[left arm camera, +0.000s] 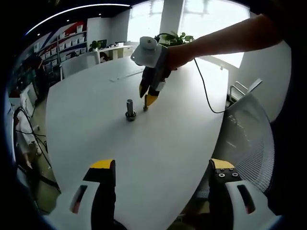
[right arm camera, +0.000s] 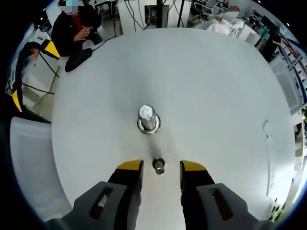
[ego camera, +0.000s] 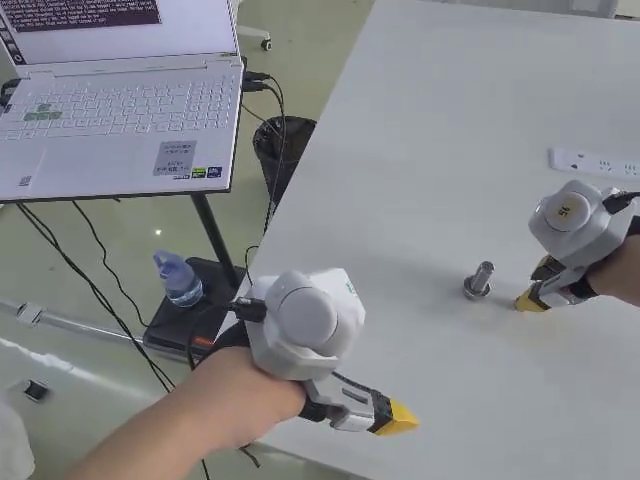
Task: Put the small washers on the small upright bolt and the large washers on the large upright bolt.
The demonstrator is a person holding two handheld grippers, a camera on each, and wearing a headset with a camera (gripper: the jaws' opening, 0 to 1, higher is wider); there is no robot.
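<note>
Right hand-held gripper (right arm camera: 161, 167), partly open, has the small upright bolt (right arm camera: 158, 165) between its jaws without touching; the large upright bolt (right arm camera: 147, 118) stands just beyond on the bench (right arm camera: 216, 86). I think I must lift straight up, so no jaw knocks it. Left hand-held gripper (left arm camera: 163, 165) hangs wide open.

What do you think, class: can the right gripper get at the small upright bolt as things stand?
Probably yes. The right gripper is open, and the small upright bolt stands on the table right between its tips. The large bolt stands farther ahead, out of the way.
</note>
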